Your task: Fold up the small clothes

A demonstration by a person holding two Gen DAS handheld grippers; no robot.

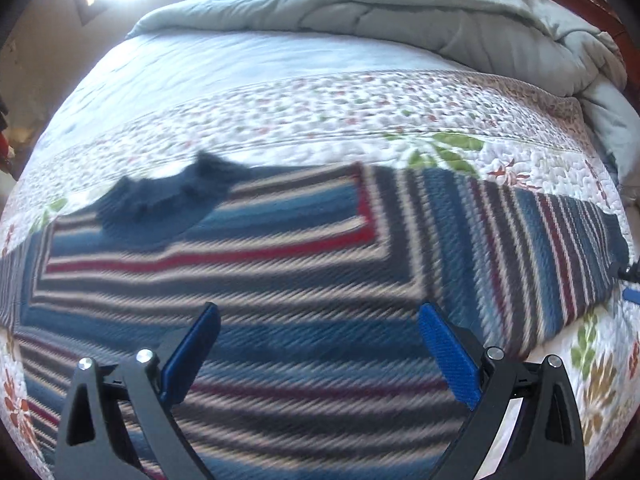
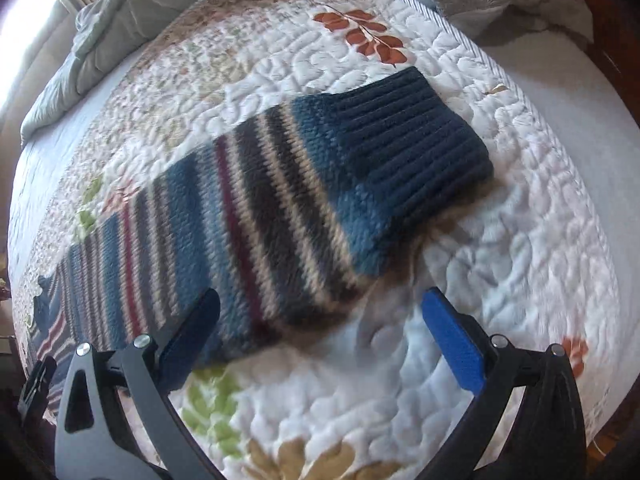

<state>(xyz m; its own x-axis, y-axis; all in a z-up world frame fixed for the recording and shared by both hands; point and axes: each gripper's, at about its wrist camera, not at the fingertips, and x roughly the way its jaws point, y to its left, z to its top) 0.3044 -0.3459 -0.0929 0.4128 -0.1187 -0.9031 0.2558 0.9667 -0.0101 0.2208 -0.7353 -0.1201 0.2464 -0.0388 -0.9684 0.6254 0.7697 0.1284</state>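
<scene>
1. A striped knitted sweater in blue, dark grey, cream and red lies spread flat on a bed, over a white quilt stitched with leaf and flower patterns.
2. The left claw hangs above the body of the sweater with its two blue pads spread wide apart and nothing between them.
3. The sweater's dark blue collar lies rumpled at the far edge of the garment in the left wrist view.
4. One sleeve stretches out flat across the quilt, ending in a ribbed navy cuff.
5. The right claw is also spread wide and empty; its left pad sits over the near edge of the sleeve, its right pad over bare quilt.
6. A grey-green comforter is bunched up at the far end of the bed.
</scene>
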